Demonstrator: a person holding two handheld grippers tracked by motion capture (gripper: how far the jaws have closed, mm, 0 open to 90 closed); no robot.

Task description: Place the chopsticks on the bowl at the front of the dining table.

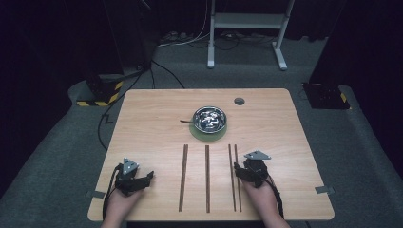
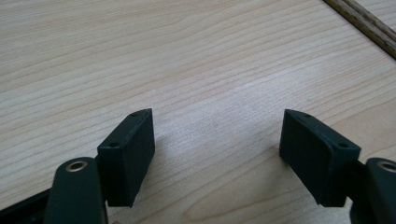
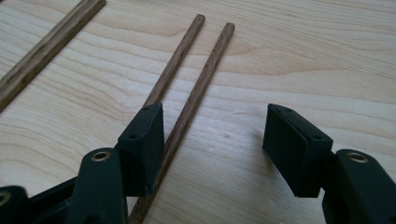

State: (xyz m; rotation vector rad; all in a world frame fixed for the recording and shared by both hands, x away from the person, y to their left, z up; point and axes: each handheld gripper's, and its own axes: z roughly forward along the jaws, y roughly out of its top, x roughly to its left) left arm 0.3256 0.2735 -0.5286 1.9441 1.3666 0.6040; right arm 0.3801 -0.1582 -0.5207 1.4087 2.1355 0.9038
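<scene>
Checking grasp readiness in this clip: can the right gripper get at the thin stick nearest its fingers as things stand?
Probably yes. The right gripper is open, and the thin stick lies flat on the table just inside its left-hand finger, with nothing over it.

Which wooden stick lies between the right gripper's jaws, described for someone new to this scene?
On the wooden table, four dark sticks lie in a row in front of the metal bowl. The right gripper stands over the two thin round ones at the right end. The stick beside its left jaw's inner face, the outermost in the row, is the one.
</scene>
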